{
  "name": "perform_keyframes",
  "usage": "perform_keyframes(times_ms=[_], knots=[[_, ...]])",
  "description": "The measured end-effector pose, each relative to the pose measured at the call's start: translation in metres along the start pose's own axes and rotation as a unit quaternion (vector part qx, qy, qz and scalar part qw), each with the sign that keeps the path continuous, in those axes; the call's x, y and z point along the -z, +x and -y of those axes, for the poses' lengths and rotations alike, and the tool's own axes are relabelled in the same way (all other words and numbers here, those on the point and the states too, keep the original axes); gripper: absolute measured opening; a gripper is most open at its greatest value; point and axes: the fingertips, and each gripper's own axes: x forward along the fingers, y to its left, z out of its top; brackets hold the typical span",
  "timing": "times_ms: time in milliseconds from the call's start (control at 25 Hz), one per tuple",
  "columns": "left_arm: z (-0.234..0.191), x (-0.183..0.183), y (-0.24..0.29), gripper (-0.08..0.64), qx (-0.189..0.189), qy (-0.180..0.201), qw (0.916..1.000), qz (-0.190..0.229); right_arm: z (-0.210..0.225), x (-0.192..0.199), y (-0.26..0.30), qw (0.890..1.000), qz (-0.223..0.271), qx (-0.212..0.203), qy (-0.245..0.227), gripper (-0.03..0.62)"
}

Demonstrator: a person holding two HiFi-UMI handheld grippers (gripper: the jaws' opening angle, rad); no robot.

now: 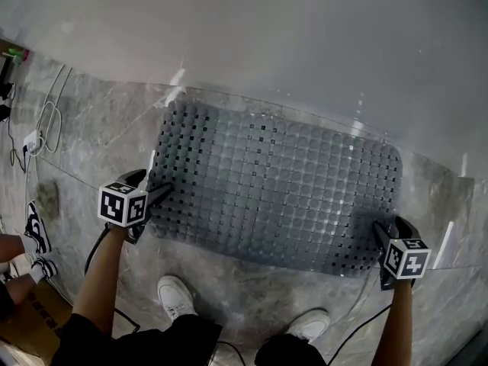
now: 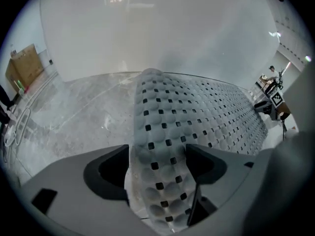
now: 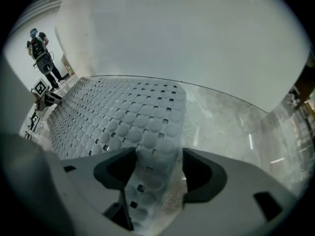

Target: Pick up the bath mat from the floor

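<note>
A grey bath mat [image 1: 274,189] with round bumps and small square holes lies spread on the marbled floor. My left gripper [image 1: 156,193] is at its near left corner. In the left gripper view the mat [image 2: 197,112] rises as a strip that fills the space between the widely parted jaws of that gripper [image 2: 157,166]. My right gripper [image 1: 379,231] is at the near right corner. There the mat [image 3: 118,117] runs between the jaws of the gripper [image 3: 160,173] against the left one, and bare floor shows beside the right one.
A pale wall [image 1: 305,44] runs along the mat's far side. Cables and a power strip [image 1: 34,139] lie at the left. My white shoes [image 1: 175,296] stand just before the mat. Another person's shoes [image 1: 34,231] and a cardboard box [image 1: 30,319] are at the lower left.
</note>
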Motion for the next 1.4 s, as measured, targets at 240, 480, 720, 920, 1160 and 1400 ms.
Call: perform_keyframes(times_ms=[240,480,720,920,1160,1400], knots=[[0.005,0.009,0.009,0.341,-0.008,0.004,0.9998,-0.02,-0.001,0.003,0.002,1.0,-0.002,-0.009,-0.003,0.285],[0.018,0.006,0.01,0.234,-0.004,0.047,0.9985,-0.03,-0.003,0.001,0.004,1.0,-0.011,-0.008,-0.004,0.268],[0.031,-0.004,0.013,0.097,0.022,0.044,0.9987,-0.014,-0.008,-0.01,0.01,1.0,0.002,-0.016,-0.016,0.188],[0.037,-0.012,0.007,0.054,0.039,0.053,0.9978,0.007,-0.014,-0.016,0.009,0.999,0.016,-0.044,-0.018,0.14],[0.05,-0.026,-0.018,0.048,0.073,0.064,0.9945,0.038,-0.022,-0.028,-0.017,0.996,0.052,-0.075,-0.017,0.115],[0.077,-0.056,-0.064,0.043,0.093,0.076,0.991,0.059,-0.049,-0.06,-0.07,0.991,0.081,-0.096,-0.035,0.11]])
